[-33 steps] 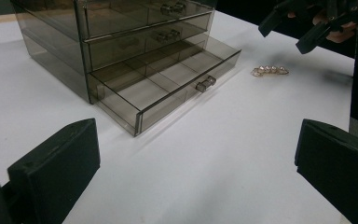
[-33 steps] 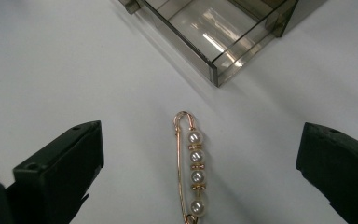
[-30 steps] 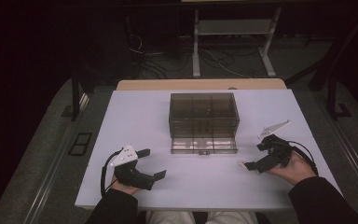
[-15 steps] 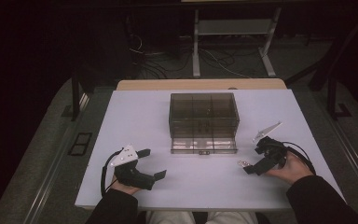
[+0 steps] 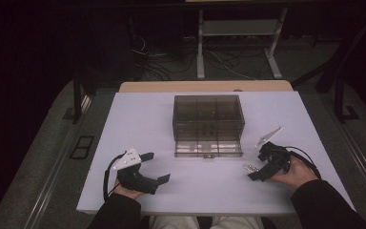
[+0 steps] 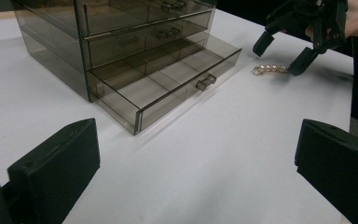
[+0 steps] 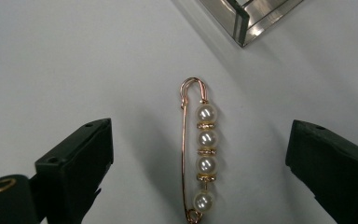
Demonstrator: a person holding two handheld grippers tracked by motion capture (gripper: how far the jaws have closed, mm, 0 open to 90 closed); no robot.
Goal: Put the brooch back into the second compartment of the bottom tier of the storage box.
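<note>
Pearl pin (image 7: 200, 154), a rose-gold safety-pin brooch strung with four pearls, is seen lying flat on the white worktop (image 5: 138, 119), between the two spread jaws of the right hand-held gripper (image 5: 256, 168), untouched by either jaw. In the right gripper view the jaws stand wide apart at either side of the pin, with bare worktop between each jaw and the wire; the pin's hooked end is pointed toward the corner of the open drawer (image 7: 247, 18), from which it is separated by a strip of clear surface. In the high view the pin (image 5: 250, 167) is found just off the front right corner of the drawer, near the tips of the right hand-held gripper, which is held by the person's right hand (image 5: 293, 172) close to the worktop's right front area.

The smoked-plastic drawer cabinet (image 5: 208, 119) is placed at the middle of the worktop, its lowest drawer (image 6: 168, 81) pulled out toward the person and shown with divided compartments; nothing can be made out inside them. The left hand-held gripper (image 5: 155, 167) is held low at the left front, its jaws likewise wide apart and holding nothing, well apart from the cabinet. Open white surface is left to the cabinet's left, right and front, and the near edge of the worktop runs just behind both hands.
</note>
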